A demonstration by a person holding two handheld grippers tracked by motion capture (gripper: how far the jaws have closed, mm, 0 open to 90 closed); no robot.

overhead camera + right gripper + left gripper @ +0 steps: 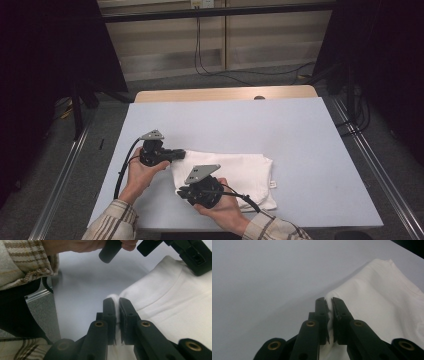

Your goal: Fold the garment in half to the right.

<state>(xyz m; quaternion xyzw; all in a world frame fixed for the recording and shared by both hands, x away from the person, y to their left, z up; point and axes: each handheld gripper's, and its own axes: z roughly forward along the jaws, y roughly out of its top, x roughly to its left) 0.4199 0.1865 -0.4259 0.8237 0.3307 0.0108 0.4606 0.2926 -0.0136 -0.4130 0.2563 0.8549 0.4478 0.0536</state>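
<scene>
Looking down from the high view, the folded white cloth (235,175) lies on the pale table (300,140) toward its near edge, with the left gripper (181,154) at the cloth's left far corner and the right gripper (181,193) at its left near corner. The left gripper view shows that gripper (329,301) with jaws clamped on a pinch of the cloth (382,297); the right gripper view shows the same — the right gripper (117,301) closed on the cloth's edge (172,302). Both holds take little fabric near the jaw tips, so a quick or uneven lift would likely let a corner slip out — or catch only the top layer and spoil the fold.
</scene>
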